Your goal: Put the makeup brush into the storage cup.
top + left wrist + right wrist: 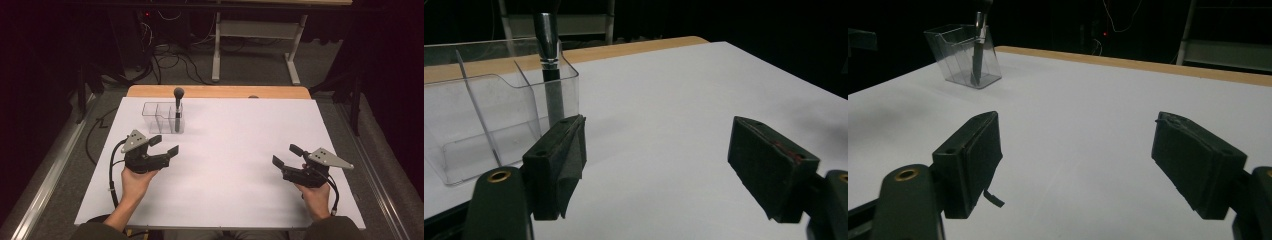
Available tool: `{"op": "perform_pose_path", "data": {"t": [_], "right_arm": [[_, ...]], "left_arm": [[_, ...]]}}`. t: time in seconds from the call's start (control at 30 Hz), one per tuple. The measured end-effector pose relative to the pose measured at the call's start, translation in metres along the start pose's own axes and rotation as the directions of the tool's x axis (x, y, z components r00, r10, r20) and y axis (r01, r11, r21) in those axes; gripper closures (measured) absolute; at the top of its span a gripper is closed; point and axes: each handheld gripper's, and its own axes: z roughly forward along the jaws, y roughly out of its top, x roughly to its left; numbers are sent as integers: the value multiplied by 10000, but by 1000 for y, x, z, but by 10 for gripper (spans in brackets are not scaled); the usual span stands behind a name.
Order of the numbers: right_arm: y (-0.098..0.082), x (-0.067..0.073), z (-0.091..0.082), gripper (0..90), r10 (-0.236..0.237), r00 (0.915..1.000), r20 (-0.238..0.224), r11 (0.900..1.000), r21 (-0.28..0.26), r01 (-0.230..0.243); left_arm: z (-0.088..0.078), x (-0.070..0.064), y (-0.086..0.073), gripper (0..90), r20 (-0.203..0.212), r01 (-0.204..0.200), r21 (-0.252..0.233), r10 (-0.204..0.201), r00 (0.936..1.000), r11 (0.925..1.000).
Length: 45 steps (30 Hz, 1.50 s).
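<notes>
makeup brush with a dark rounded head, silver ferrule and black handle (178,107) stands upright in the nearest compartment of the clear plastic divided organizer (156,116), just ahead of my left gripper (163,145) and a little to its inner side. from the left gripper view the brush (549,60) rises right beyond the tip of one jaw, apart from it, with the organizer's wall (484,130) in between. my left gripper has its jaws spread wide with nothing between them. my right gripper (287,156) sits well away from the brush, low over the white table cover (235,150), jaws equally wide and empty; in its view the organizer (960,55) is far ahead and off to one side. i judge the work at one of its ends: either the brush is already seated and both hands are clear, or the pick is not yet begun. nothing else lies on the cover for me to handle.
</notes>
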Motion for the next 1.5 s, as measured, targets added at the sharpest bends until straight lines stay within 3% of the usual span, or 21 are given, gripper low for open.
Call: {"op": "perform_pose_path", "data": {"t": [0.4, 1.5], "right_arm": [[0, 0, 0, 216, 1, 10000, -10, 10000, 16, -1], [0, -1, -1, 217, 12, 10000, 8, 10000, 72, -12]], "left_arm": [[1, 1, -6, 236, -85, 138, -181, -139, 9999, 9997], [12, 1, -21, 224, -429, 180, 68, -177, 9989, 9998]]}}
